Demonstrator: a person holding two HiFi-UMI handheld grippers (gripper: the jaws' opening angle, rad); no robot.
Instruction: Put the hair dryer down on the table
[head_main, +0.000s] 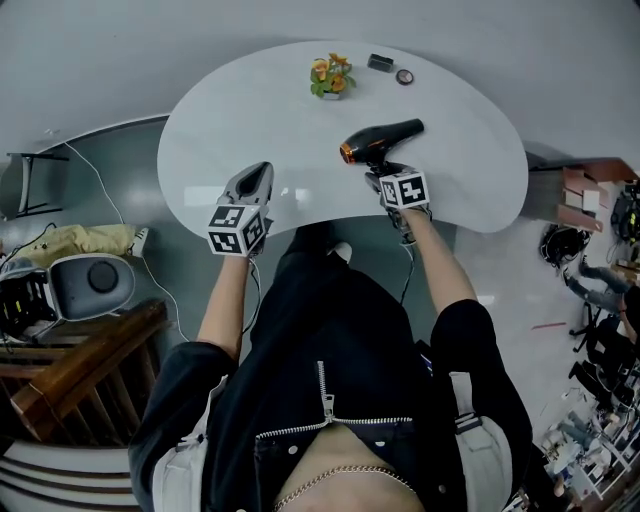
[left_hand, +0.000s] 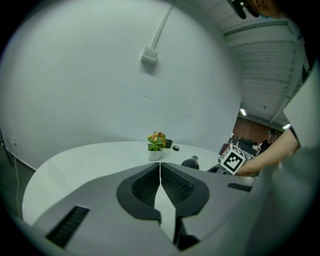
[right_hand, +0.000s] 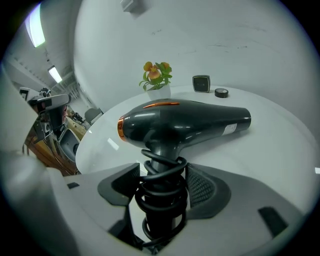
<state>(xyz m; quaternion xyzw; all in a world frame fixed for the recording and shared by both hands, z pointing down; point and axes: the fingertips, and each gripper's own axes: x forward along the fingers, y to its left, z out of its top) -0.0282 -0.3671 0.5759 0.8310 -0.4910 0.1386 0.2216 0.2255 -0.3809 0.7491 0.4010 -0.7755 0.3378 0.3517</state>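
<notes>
1. While the right gripper (head_main: 386, 178) is pinching its cord-wrapped handle, one black hair dryer (head_main: 380, 138) is lying level over the near right part of the tabletop (head_main: 240, 110); contact with the surface cannot be told.
2. Two grippers: the left gripper (head_main: 262, 172) is hovering at the near edge, jaws pressed together on nothing.
3. One potted plant (head_main: 331, 76), one small black box (head_main: 380, 63) and one round disc (head_main: 404, 77) are sitting at the far edge.
4. One white, rounded tabletop is standing on a grey floor (head_main: 110, 185); one wooden railing (head_main: 80, 370) is showing at the left.

Black jacket (head_main: 335, 330), grey left claw (head_main: 261, 168), right claw (head_main: 378, 176)
</notes>
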